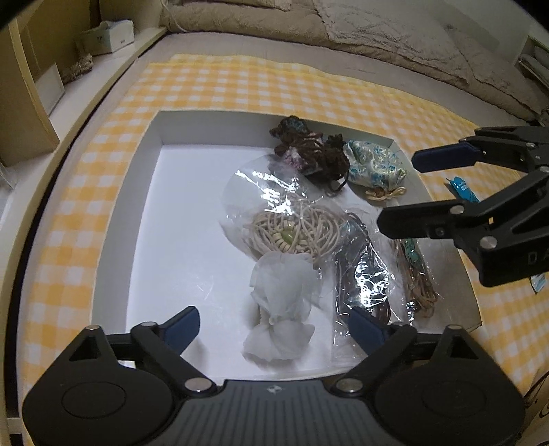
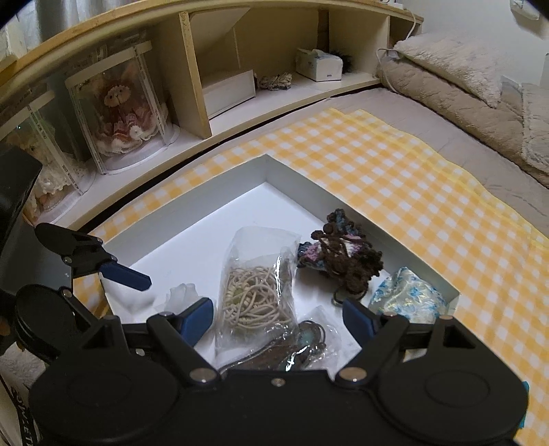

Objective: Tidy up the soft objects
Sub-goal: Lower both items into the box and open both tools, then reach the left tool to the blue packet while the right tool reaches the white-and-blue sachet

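A shallow white box [image 1: 137, 192] lies on a yellow checked cloth. Inside it are a white fabric bundle [image 1: 281, 295], a clear bag of beige cord [image 1: 291, 233], a brown crocheted piece [image 1: 308, 151], a blue-and-cream pouch [image 1: 374, 168] and clear bags of dark jewellery [image 1: 363, 274]. My left gripper [image 1: 274, 327] stands open over the box's near edge; the white bundle lies between its fingers, untouched by the pads. My right gripper [image 1: 408, 192] hangs open over the box's right rim, holding nothing. From the right wrist, that gripper [image 2: 279, 315] is above the cord bag [image 2: 254, 291].
The yellow checked cloth [image 1: 240, 82] covers a bed with beige blankets [image 1: 377, 31] at the far end. A small blue packet [image 1: 463, 188] lies outside the box on the right. A shelf [image 2: 240, 113] along the side holds a tissue box [image 2: 319, 65] and cased dolls [image 2: 120, 106].
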Demonstrator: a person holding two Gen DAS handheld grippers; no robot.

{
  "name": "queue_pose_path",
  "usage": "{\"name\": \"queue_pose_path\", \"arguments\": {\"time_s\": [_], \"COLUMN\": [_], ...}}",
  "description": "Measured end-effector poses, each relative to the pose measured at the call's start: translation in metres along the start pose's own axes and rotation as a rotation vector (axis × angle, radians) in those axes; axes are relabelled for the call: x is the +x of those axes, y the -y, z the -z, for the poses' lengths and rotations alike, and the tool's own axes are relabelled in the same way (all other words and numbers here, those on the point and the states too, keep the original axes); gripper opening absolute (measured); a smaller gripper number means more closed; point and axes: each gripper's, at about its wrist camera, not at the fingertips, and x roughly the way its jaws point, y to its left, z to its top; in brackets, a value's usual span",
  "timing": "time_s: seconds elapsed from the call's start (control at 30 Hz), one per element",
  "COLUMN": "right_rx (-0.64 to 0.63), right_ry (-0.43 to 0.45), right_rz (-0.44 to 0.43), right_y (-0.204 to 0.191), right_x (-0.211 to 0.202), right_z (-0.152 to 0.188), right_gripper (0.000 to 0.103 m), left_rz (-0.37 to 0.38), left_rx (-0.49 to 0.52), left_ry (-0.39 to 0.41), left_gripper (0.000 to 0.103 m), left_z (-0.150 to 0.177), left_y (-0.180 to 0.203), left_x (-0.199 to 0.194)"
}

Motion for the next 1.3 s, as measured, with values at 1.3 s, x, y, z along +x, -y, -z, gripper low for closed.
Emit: {"name": "queue_pose_path", "arguments": {"time_s": [1.3], "right_rx": [0.102], "right_ry": [0.194], "right_rz": [0.121], "right_y": [0.032], "right_x": [-0.115], "right_z": [0.05], "right_gripper": [0.103], "left_rz": [-0.049], "left_rx": [-0.004], "left_ry": [0.247], "left_gripper": [0.103], "left_z": [-0.004], "left_y": [0.03], "left_x": [-0.07]}}
